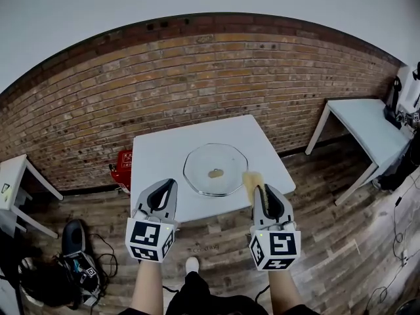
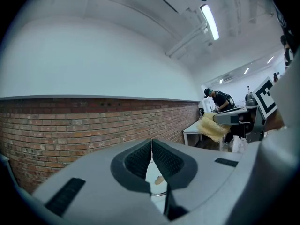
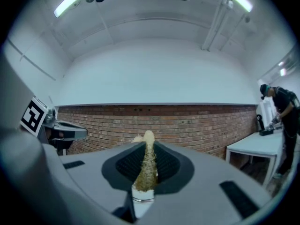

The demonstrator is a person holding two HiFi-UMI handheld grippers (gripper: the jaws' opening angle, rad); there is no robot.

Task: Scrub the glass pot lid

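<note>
A round glass pot lid (image 1: 215, 169) with a tan knob lies on the white table (image 1: 157, 156), near its front edge. My right gripper (image 1: 257, 189) is shut on a yellow scrub sponge (image 1: 250, 179), held just right of the lid, above the table's front right part. In the right gripper view the sponge (image 3: 147, 165) stands squeezed between the pads. My left gripper (image 1: 170, 184) hangs at the table's front left, jaws shut and empty. In the left gripper view a sliver of the lid (image 2: 158, 181) shows below the pads, and the sponge (image 2: 211, 125) appears at right.
A brick wall (image 1: 197, 77) runs behind the table. A second white table (image 1: 371, 126) stands at the right, another (image 1: 13, 182) at the left. A red object (image 1: 122, 168) sits on the floor by the wall. A bag and cables (image 1: 72, 268) lie at lower left.
</note>
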